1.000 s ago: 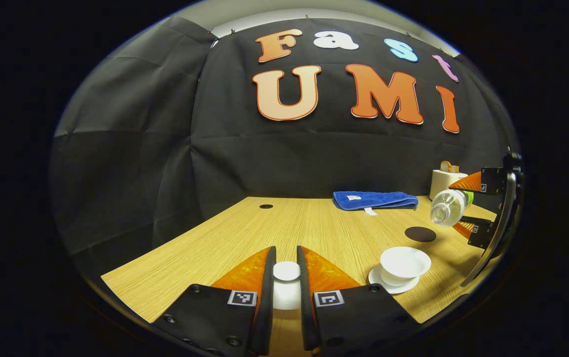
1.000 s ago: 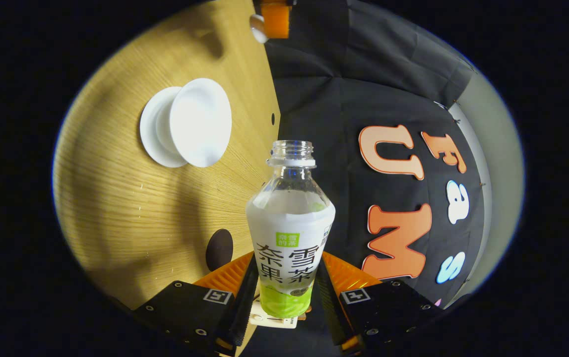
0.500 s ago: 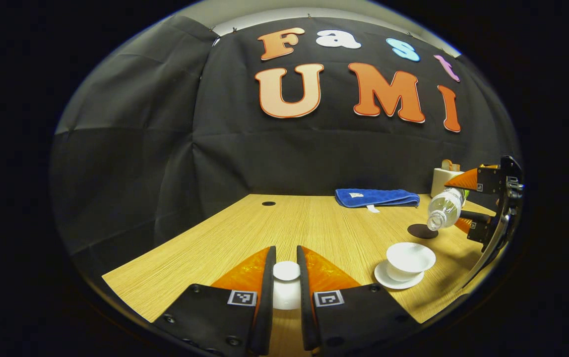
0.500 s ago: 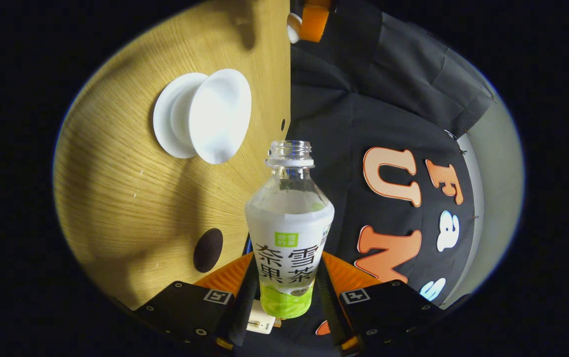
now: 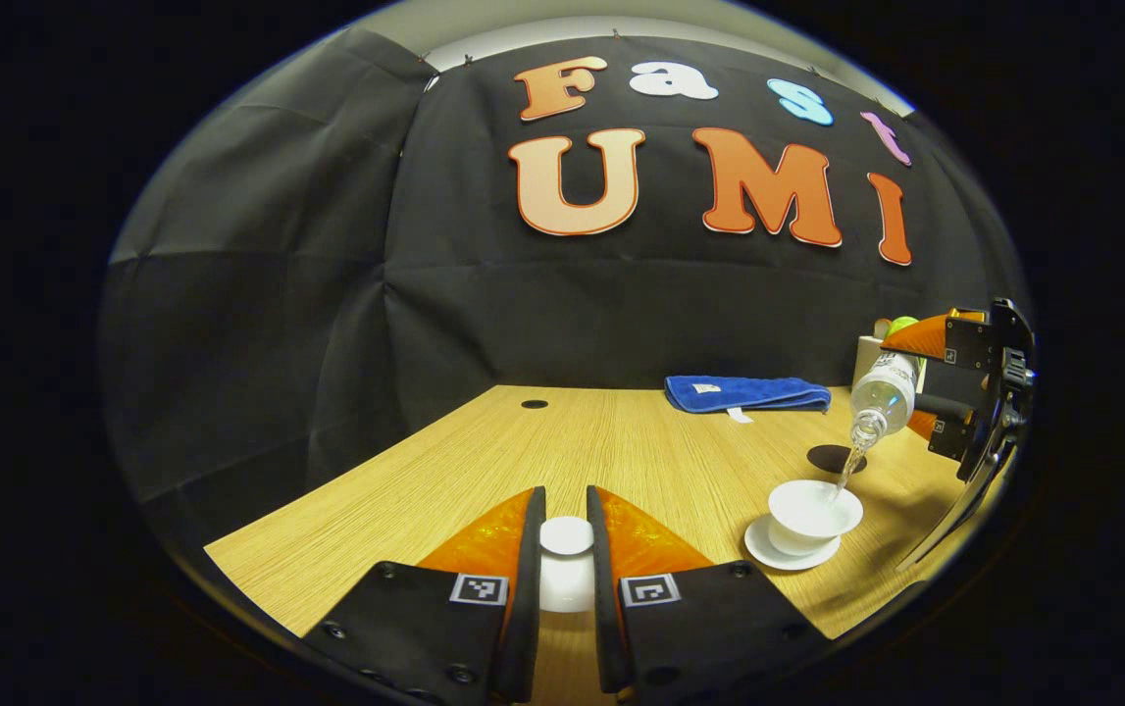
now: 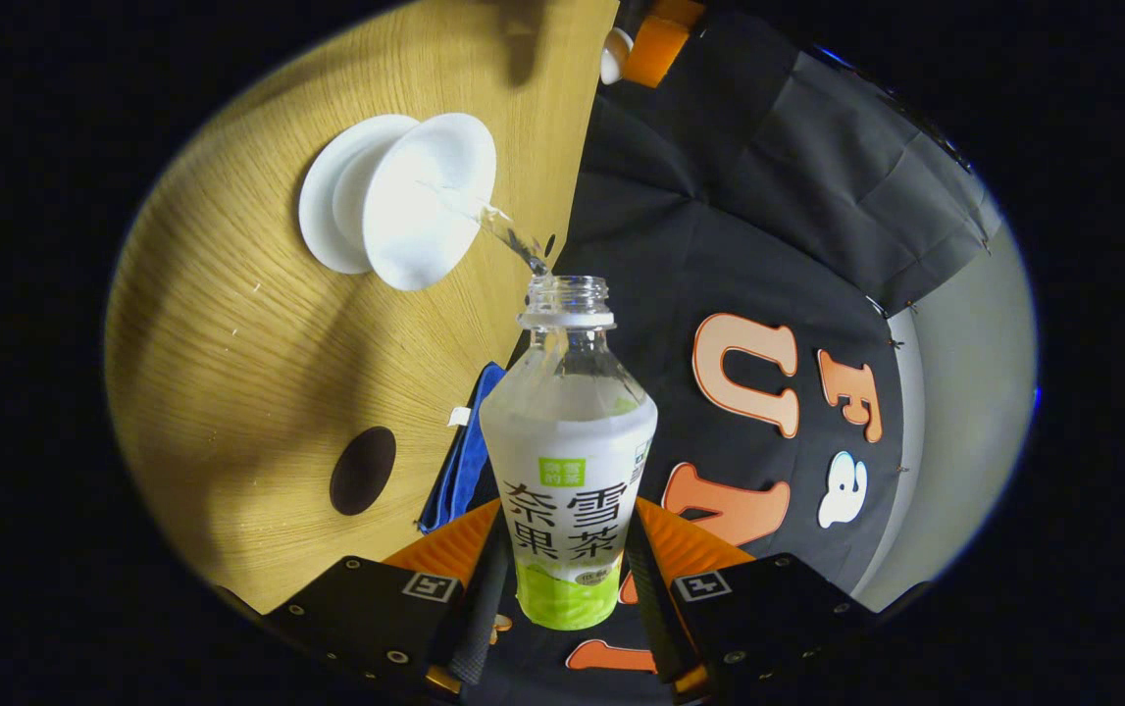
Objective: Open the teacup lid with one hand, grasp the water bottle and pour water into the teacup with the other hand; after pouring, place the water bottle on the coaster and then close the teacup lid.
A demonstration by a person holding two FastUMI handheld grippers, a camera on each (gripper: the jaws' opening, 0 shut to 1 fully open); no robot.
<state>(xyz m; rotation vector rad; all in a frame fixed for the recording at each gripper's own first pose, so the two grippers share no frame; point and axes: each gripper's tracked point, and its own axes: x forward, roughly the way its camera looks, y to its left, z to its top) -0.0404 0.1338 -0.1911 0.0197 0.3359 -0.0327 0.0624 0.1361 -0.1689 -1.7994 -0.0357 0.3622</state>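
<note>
A light wooden table (image 5: 621, 451) runs back to the black cloth wall in your left gripper view. At the bottom centre your left gripper (image 5: 563, 559) is clamped on the white teacup lid (image 5: 566, 535); the lid's lower part is hidden between the fingers, so you see little beyond its knob. At the right, the uncovered white teacup (image 5: 813, 510) stands on its saucer (image 5: 768, 551), with the dark round coaster (image 5: 829, 457) just behind it. Above it, your right gripper (image 5: 925, 378) holds the water bottle (image 5: 884, 392) tipped mouth-down, and a thin stream of water (image 5: 849, 469) falls into the cup. How much is in the cup is hard to make out. A folded blue towel (image 5: 746, 393) lies at the far edge; a pale object behind the bottle is mostly hidden.

In your right gripper view the scene is turned, with the table (image 6: 258, 363) at the left. Your right gripper (image 6: 562, 588) presses both fingers against the water bottle (image 6: 567, 461) at bottom centre, its base cut off from sight. Water (image 6: 498, 230) arcs from the open mouth into the teacup (image 6: 420, 211) at upper left. The coaster (image 6: 362, 471) sits bare at lower left, and the towel (image 6: 464, 456) is half hidden behind the bottle. Your left gripper (image 6: 642, 51), with the lid (image 6: 613, 55), is cut off at the top edge.
</note>
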